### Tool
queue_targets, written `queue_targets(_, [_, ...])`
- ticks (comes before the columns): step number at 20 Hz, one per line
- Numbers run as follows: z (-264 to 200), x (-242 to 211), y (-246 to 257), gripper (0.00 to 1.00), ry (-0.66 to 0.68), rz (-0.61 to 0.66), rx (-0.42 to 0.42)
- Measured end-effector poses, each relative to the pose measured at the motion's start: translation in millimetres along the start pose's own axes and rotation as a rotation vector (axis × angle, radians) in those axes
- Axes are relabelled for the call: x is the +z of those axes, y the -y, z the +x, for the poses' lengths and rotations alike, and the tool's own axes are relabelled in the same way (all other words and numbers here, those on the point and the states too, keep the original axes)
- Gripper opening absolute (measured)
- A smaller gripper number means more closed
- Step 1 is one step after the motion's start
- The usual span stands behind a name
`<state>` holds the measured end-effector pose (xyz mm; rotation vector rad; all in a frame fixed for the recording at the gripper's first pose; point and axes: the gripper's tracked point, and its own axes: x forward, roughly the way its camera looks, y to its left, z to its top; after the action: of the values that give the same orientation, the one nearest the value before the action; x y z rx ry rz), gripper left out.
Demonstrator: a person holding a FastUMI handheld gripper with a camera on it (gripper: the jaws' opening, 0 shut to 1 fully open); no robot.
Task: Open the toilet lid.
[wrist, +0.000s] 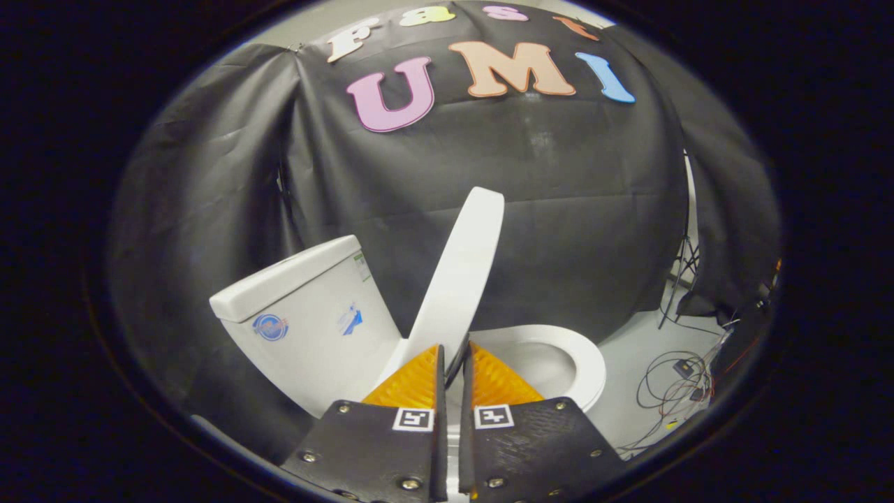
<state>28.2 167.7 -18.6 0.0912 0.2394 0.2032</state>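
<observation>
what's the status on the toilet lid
Gripper shut on lid's edge. Lid raised off the seat, short of the tank. Nothing in the way.

A pale grey, smooth floor (632, 349) carries everything here. Standing on it is a white ceramic toilet (314, 328), its tank beside the draped black cloth wall. To the toilet's far side, a tangle of thin dark cables (674, 384) lies loosely on the floor, and the thin dark legs of a stand (681, 279) rest near the cloth's hem.

The gripper (452, 363) has its fingers nearly closed, with the raised lid's edge between them.
</observation>
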Motion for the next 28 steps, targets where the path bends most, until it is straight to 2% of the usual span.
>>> queue_targets(12, [5.7, 3.0, -37.9, 0.07, 0.028, -0.046, 0.034])
queue_targets(19, [12.1, -10.0, -58.5, 0.08, 0.015, -0.067, 0.046])
queue_targets(28, [14.3, -10.3, -90.0, 0.08, 0.067, -0.197, 0.049])
